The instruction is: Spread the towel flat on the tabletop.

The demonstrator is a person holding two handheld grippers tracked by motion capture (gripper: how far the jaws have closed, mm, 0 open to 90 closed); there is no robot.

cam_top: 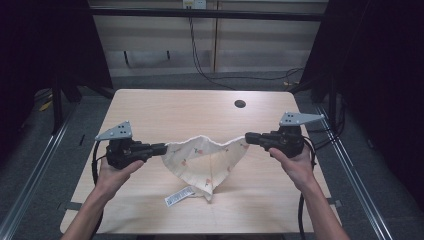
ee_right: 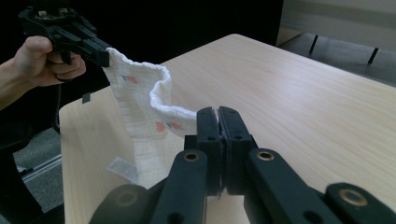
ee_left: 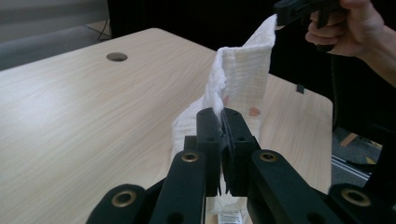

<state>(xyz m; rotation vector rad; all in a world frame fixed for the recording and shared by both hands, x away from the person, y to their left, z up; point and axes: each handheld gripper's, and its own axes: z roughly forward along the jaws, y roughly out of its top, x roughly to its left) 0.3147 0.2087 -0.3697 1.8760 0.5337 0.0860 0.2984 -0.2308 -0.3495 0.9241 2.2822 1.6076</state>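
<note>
- High view: the left claw (cam_top: 164, 148) is clamped shut on one top corner of the white cloth (cam_top: 205, 162), and the right claw (cam_top: 247, 137) is clamped shut on the opposite top corner.
- Between the two claws the cloth's upper edge sags in a shallow curve; below them the fabric hangs to a point whose tip touches the bench (cam_top: 150, 110).
- Small orange-pink motifs are printed on the cloth.
- A white care label (cam_top: 179, 196) sticks out from the cloth's lowest part, below and just inward of the left claw, and lies on the bench; it carries dark print too small to read.
- Left gripper view: its own claw (ee_left: 223, 122) pinches a bunched fold of the cloth (ee_left: 243, 70), with no gap between the pads; the fabric runs up and away to the right claw (ee_left: 280, 18), held in the person's right hand (ee_left: 348, 25).
- Right gripper view: its own claw (ee_right: 218, 116) grips the hem of the cloth (ee_right: 140, 112), which stretches off to the left claw (ee_right: 103, 55), held in the left hand (ee_right: 42, 63).
- Beyond both claws, a round hole (cam_top: 240, 104) is cut into the bench top near its far edge.
</note>
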